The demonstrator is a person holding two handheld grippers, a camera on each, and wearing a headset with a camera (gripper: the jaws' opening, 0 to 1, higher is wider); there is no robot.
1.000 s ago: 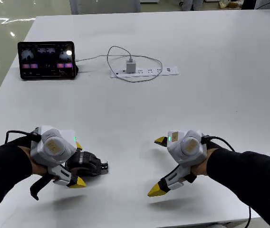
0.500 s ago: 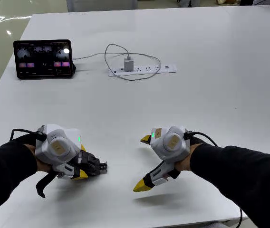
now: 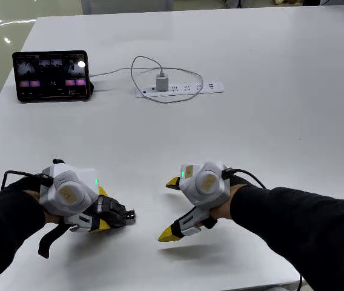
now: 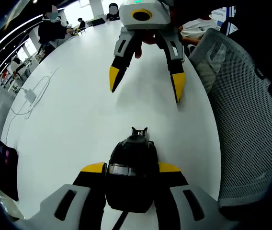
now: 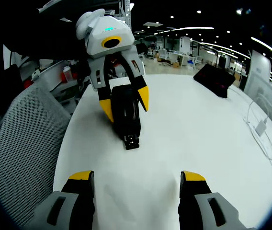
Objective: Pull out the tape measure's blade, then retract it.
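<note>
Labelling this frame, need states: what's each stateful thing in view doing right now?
tape measure, retracted, clamped by its case
left hand-held gripper, shut on tape measure
right hand-held gripper, open, empty
tablet, screen on
charger, plugged into strip

Open-plan office or lab — mesh chair [image 5: 21,143], ceiling lights [image 5: 200,11].
</note>
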